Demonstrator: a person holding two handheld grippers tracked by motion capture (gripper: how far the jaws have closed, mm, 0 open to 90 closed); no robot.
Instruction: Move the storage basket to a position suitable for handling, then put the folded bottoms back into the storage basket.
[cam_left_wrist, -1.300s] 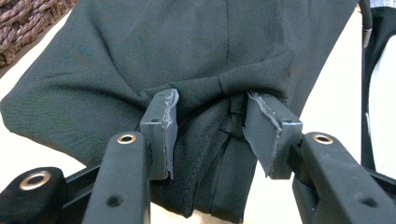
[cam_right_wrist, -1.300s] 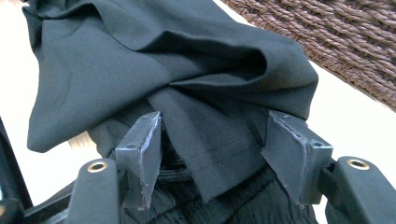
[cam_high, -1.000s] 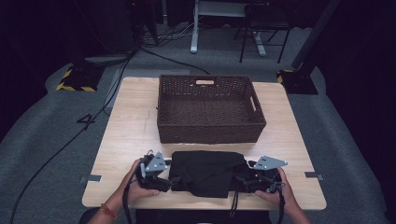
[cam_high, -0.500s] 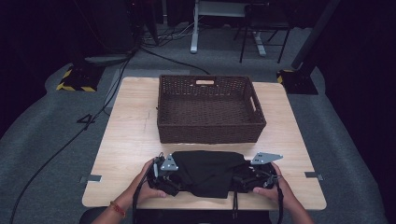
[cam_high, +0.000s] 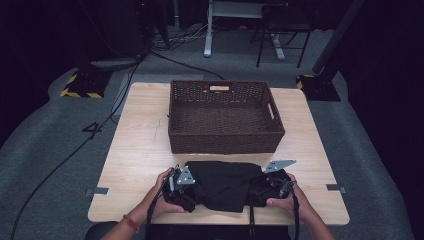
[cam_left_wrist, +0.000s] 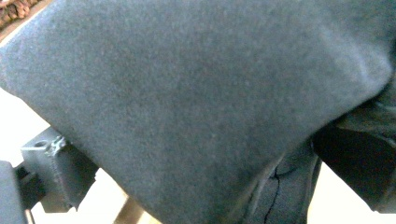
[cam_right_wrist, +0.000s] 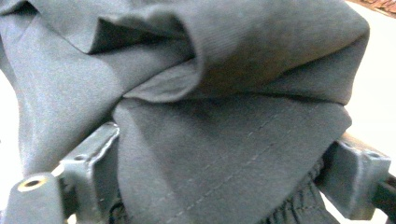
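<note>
The folded black garment (cam_high: 222, 182) lies on the table (cam_high: 140, 150) near its front edge, just before the wicker basket (cam_high: 225, 117). Left gripper (cam_high: 181, 184) jaws have just been opening, right gripper (cam_high: 272, 186) jaws closing. Fabric sits between each pair; whether they clamp cannot be told.

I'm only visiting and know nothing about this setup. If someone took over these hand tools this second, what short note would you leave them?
Left gripper: at the left end of the folded black garment, cloth draped over it; its jaws have just been opening and look open.
Right gripper: at the right end, jaws wide with folded cloth between them; they have just closed a little.
The garment lies on the table near the front edge, in front of the wicker basket.
Done: garment looks folded.
Left, probably: grip both ends and lift it into the basket.
</note>
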